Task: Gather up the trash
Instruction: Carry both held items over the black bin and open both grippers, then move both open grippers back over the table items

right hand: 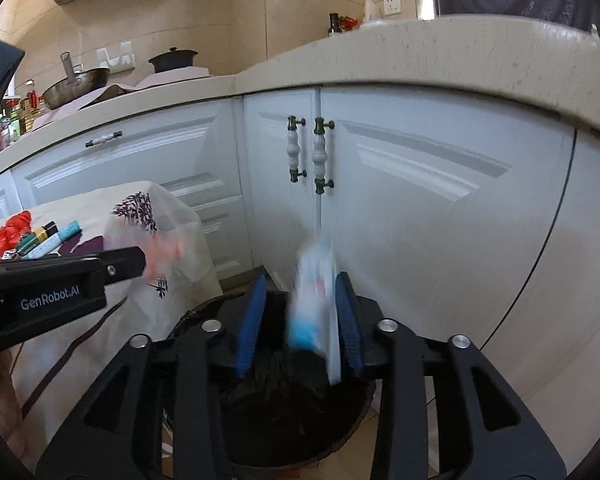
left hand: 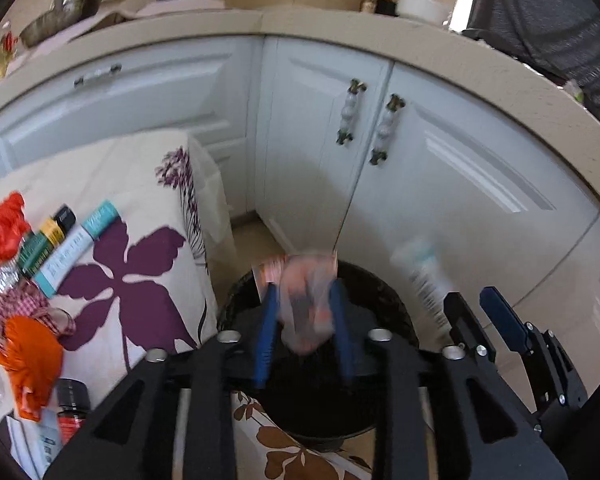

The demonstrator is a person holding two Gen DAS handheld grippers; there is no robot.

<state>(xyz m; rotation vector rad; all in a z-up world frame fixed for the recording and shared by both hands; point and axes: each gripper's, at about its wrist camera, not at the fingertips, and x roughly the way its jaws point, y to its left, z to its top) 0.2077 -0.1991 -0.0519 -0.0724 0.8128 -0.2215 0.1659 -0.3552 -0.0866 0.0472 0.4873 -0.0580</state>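
A black bin lined with a black bag (left hand: pixel 388 304) (right hand: pixel 284 420) stands on the floor below both grippers. My left gripper (left hand: pixel 306 312) has its jaws apart; a blurred pink-and-clear plastic wrapper (left hand: pixel 308 304) sits between the blue pads over the bin mouth, and it is unclear whether they still grip it. My right gripper (right hand: pixel 300 316) has its jaws apart; a blurred white-and-blue packet (right hand: pixel 314 300) lies against the right pad (right hand: pixel 348 320), over the bin. The right gripper also shows in the left wrist view (left hand: pixel 476 312) with its packet (left hand: pixel 424 276).
A table with a flowered cloth (left hand: pixel 140 248) (right hand: pixel 100 216) stands left of the bin, bearing red and orange bags (left hand: pixel 4 232), small boxes (left hand: pixel 72 248), a dark jar (left hand: pixel 73 408) and checked cloth. White cabinet doors (left hand: pixel 324 128) and a beige counter (right hand: pixel 420 52) stand behind.
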